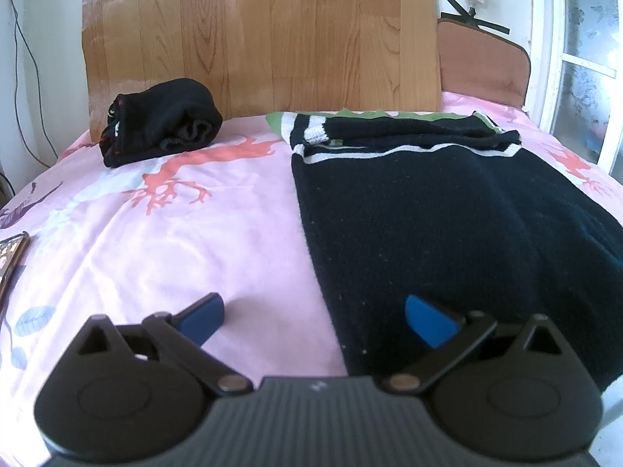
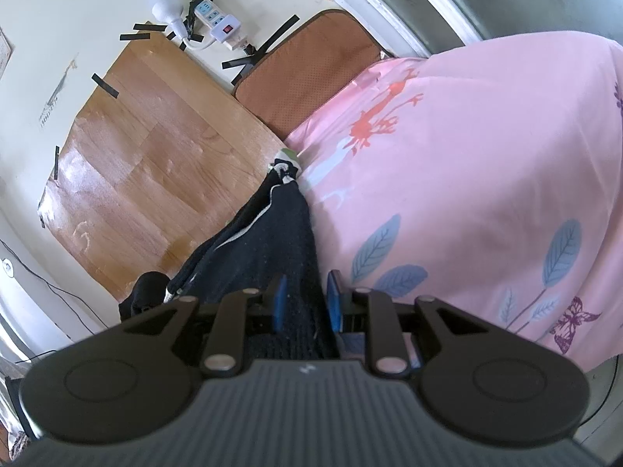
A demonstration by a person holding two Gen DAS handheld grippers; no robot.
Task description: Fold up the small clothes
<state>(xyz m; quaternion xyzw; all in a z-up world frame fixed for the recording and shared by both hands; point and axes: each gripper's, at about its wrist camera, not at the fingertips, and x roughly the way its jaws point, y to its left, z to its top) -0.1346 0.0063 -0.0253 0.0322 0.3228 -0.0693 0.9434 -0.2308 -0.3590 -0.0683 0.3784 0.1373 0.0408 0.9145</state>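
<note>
Pink bedsheet [image 1: 163, 241] with a coral deer print and blue leaves covers the bed. On it lies a dark navy knitted sweater [image 1: 447, 214], spread flat on the right half of the left wrist view, its white-striped, green-trimmed end bunched at the far side near the wood-grain board [image 1: 257, 31] that leans against the wall.

A rolled black garment [image 1: 159, 122] rests on the sheet at the far left, well apart from the sweater and just in front of the board. A phone [image 1: 11, 257] lies at the left edge of the sheet.

Left claw [image 1: 315, 321]: spread wide, nothing between its blue pads. One fingertip sits over bare sheet and the other over the near part of the sweater. Contact with the fabric cannot be confirmed.

Right claw [image 2: 305, 303]: narrow, gripping a fold of the sweater [image 2: 272, 241] between its blue pads. In this tilted view the fabric runs from the claw as a gathered strip, with pink sheet to one side and the board to the other.

A brown cushion [image 2: 311, 74] stands beside the board. A power strip [image 2: 214, 19] and a bulb [image 2: 167, 7] are fixed to the wall with black tape.
</note>
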